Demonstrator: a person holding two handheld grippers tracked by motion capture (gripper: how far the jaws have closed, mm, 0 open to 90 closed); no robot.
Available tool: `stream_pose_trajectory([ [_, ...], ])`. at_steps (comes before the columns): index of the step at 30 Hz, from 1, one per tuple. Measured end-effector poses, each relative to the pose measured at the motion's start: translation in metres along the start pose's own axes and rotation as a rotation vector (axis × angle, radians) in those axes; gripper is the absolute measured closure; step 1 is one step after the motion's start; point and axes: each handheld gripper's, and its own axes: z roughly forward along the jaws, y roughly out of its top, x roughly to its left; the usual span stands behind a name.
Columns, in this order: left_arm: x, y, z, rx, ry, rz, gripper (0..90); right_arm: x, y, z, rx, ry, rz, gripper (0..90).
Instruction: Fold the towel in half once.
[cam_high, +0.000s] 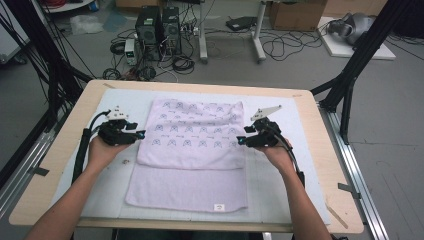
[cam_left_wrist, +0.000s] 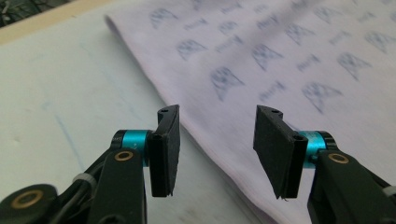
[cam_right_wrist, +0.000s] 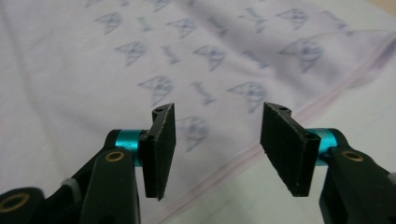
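Now the pink towel (cam_high: 192, 150) lies part-folded mid-surface (cam_high: 75, 120). Left of it, the left hand-held gripper (cam_high: 141, 134) has its jaws apart and empty by the left edge; right of it, the right hand-held gripper (cam_high: 240, 141) matches. For the next fold, pinch both layers evenly at matching spots

The towel (cam_high: 192, 150) is pale lilac-pink; its folded-over upper layer bears rows of small blue-grey printed emblems, the lower layer is plain, with a small white label at the near hem. The mat (cam_high: 125, 107) beneath it is pale grey-white. The table (cam_high: 75, 117) shows a light wood edge. The left tool (cam_left_wrist: 217, 149) and the right tool (cam_right_wrist: 217, 149) are both black with teal collars and brass-coloured rivets.
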Motion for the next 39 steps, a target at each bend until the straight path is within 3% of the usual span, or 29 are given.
stream_pose_trajectory([
  [7,-0.027,-0.023,-0.011,0.004,-0.111,0.049,52.7,0.027,-0.024,0.001,-0.014,0.062,-0.022,48.2],
  [9,-0.032,-0.029,-0.011,0.026,-0.141,0.056,52.7,0.032,-0.026,0.005,0.032,0.083,-0.027,48.2],
  [13,-0.039,-0.037,-0.010,0.079,-0.161,0.090,55.2,0.040,-0.026,0.014,0.085,0.101,-0.059,50.6],
  [14,-0.040,-0.038,-0.010,0.069,-0.164,0.091,57.2,0.041,-0.026,0.017,0.103,0.103,-0.068,52.0],
  [16,-0.041,-0.040,-0.009,0.065,-0.167,0.093,63.9,0.043,-0.028,0.025,0.125,0.110,-0.073,55.7],
  [19,-0.041,-0.041,-0.008,0.055,-0.164,0.092,74.8,0.042,-0.028,0.024,0.112,0.109,-0.074,66.5],
  [21,-0.041,-0.040,-0.007,0.057,-0.168,0.087,84.3,0.040,-0.029,0.024,0.103,0.122,-0.065,80.3],
  [24,-0.041,-0.037,-0.009,0.063,-0.167,0.088,87.8,0.039,-0.028,0.024,0.097,0.146,-0.065,86.7],
  [27,-0.038,-0.030,-0.018,0.038,-0.160,0.081,88.1,0.037,-0.023,0.014,0.058,0.135,-0.073,87.0],
  [30,-0.035,-0.018,-0.033,-0.018,-0.153,0.064,88.1,0.035,-0.016,-0.006,-0.029,0.112,-0.076,87.1],
  [33,-0.037,-0.006,-0.050,-0.061,-0.149,0.069,88.1,0.037,-0.012,-0.024,-0.080,0.106,-0.079,87.1],
  [36,-0.047,-0.006,-0.067,-0.084,-0.157,0.090,88.1,0.050,-0.013,-0.040,-0.090,0.115,-0.107,87.1],
  [39,-0.061,-0.019,-0.082,-0.087,-0.173,0.118,88.1,0.069,-0.022,-0.054,-0.088,0.137,-0.129,87.1],
])
